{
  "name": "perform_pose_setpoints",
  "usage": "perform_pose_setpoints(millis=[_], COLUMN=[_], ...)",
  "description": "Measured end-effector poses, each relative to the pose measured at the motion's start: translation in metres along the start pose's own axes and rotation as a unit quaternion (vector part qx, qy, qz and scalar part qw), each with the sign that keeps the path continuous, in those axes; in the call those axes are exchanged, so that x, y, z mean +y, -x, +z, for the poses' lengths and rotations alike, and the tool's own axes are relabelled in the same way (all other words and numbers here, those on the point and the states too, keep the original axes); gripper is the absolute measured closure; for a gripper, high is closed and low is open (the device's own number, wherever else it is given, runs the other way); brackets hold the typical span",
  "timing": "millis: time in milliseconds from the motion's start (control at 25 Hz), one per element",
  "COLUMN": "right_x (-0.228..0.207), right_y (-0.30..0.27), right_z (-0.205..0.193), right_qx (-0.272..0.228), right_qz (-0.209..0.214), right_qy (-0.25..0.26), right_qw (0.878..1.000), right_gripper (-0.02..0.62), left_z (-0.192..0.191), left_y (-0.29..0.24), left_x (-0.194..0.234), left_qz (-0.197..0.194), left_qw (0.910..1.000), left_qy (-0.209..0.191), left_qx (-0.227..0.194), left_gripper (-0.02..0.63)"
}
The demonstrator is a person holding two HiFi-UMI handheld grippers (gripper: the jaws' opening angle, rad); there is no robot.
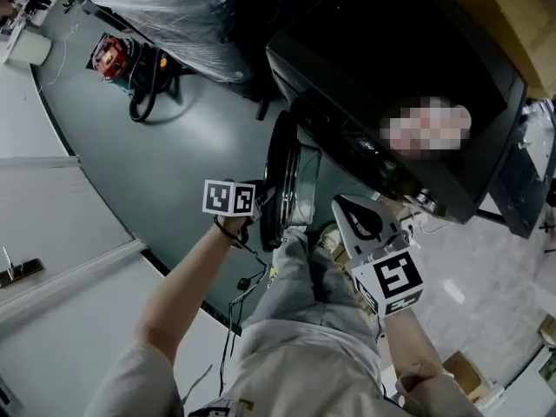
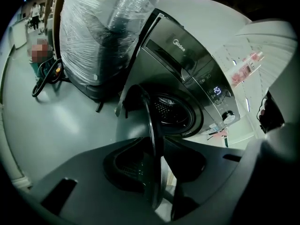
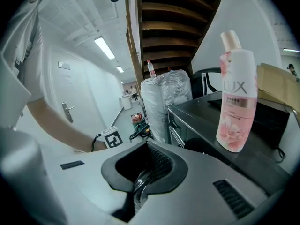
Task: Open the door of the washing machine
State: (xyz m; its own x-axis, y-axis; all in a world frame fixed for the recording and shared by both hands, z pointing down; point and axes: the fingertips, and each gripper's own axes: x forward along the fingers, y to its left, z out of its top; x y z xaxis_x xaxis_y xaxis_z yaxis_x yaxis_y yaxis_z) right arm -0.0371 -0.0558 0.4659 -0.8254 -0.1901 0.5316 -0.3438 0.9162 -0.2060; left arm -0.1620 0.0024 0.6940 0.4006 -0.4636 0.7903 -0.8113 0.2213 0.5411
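Two grippers at the door (image 1: 282, 181). Left gripper (image 2: 157, 172): fingers half-wide, rim between them, a gap on one side. Right gripper (image 3: 145, 172): fingers narrow, pinching what looks like its shiny edge. The door stands swung out from the washing machine (image 1: 347, 50), drum (image 2: 171, 111) exposed. Basically done; only release left.

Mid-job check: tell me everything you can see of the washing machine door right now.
The door is round, with a dark glossy rim and a clear glass bowl bulging from its centre. It stands swung open from the washing machine, leaving the drum opening uncovered. Its rim runs between the left gripper's jaws, with a sliver of light on one side.
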Motion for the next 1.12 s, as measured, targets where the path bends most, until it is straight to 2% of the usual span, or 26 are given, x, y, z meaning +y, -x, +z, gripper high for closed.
perform_pose_setpoints(millis=[200,360,600,760,880,1120], right_x=[0.011,0.017,0.028,0.033,0.038,0.047], right_y=[-0.031,-0.054,-0.092,-0.114,-0.131,-0.16], right_z=[0.016,0.026,0.039,0.045,0.047,0.044], right_qx=[-0.001,-0.007,0.005,0.013,0.018,0.036], right_qz=[0.037,0.059,0.086,0.1,0.106,0.114], right_qy=[0.029,0.036,0.062,0.07,0.072,0.087], right_qw=[0.999,0.998,0.994,0.992,0.992,0.989], right_gripper=[0.571,0.571,0.571,0.571,0.571,0.571], left_z=[0.007,0.007,0.021,0.029,0.038,0.056], left_y=[0.016,0.026,0.036,0.043,0.046,0.055], left_x=[0.025,0.04,0.066,0.081,0.093,0.122], left_qz=[0.013,0.008,0.012,0.009,0.006,0.029], left_qw=[0.9981,0.9951,0.9866,0.9826,0.9759,0.9539], left_qy=[-0.06,-0.098,-0.159,-0.178,-0.21,-0.279], left_qx=[0.004,-0.004,0.034,0.053,0.06,0.108], left_gripper=[0.463,0.465,0.468,0.468,0.468,0.466])
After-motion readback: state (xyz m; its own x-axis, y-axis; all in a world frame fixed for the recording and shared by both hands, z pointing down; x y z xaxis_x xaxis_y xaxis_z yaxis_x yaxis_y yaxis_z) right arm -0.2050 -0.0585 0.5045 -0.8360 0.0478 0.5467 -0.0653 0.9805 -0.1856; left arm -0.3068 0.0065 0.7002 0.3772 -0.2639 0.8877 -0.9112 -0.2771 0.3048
